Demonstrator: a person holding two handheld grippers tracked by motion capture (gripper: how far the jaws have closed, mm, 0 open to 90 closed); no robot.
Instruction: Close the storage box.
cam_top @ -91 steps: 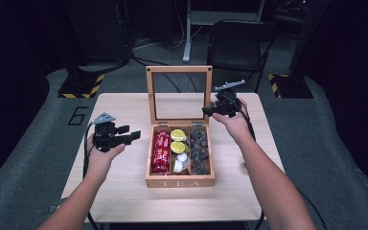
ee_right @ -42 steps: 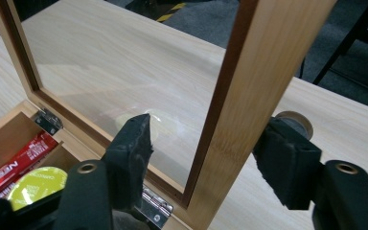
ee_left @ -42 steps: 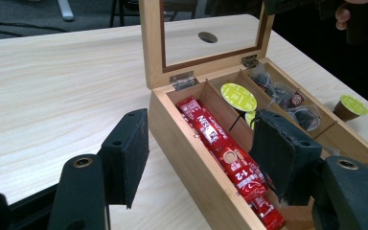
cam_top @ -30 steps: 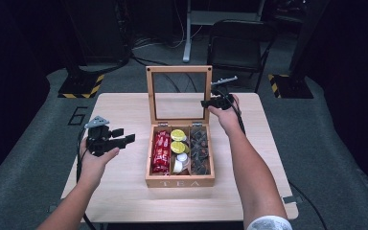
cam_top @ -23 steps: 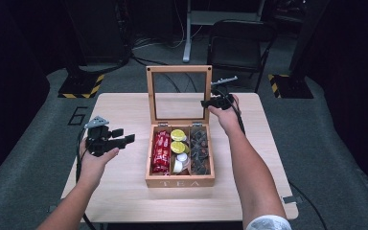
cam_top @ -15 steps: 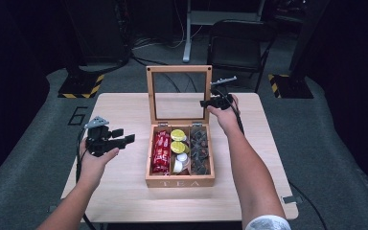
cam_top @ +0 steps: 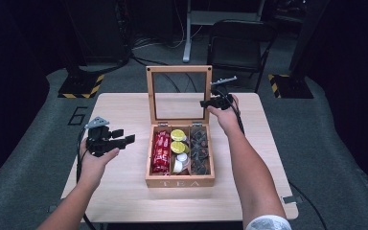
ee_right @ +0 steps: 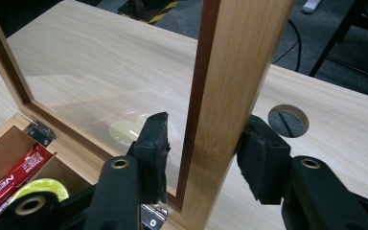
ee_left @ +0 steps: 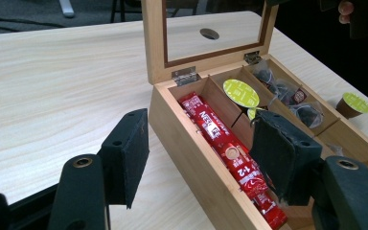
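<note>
A wooden tea box (cam_top: 179, 181) stands mid-table with its glass lid (cam_top: 177, 69) upright. It holds red packets (cam_top: 162, 151), green-topped capsules (cam_top: 177, 135) and dark tea bags (cam_top: 200, 148). My right gripper (cam_top: 206, 102) straddles the lid's right frame (ee_right: 230, 96). Its jaws have just been closing. The right pad (ee_right: 261, 158) touches the wood, while the left pad (ee_right: 155, 143) stands a little off the glass side. My left gripper (cam_top: 123, 135) hovers open to the left of the box with nothing between its pads (ee_left: 129, 148).
A loose brown capsule with a green top (ee_left: 354, 103) sits on the table beside the box's far side. A round cable hole (ee_right: 287, 120) lies behind the lid. A black chair (cam_top: 239, 43) stands beyond the table's back edge.
Since three seconds ago my right gripper has shifted left onto the lid's right edge, and my left hand has drifted slightly left. Nothing visibly moves over the last second.
</note>
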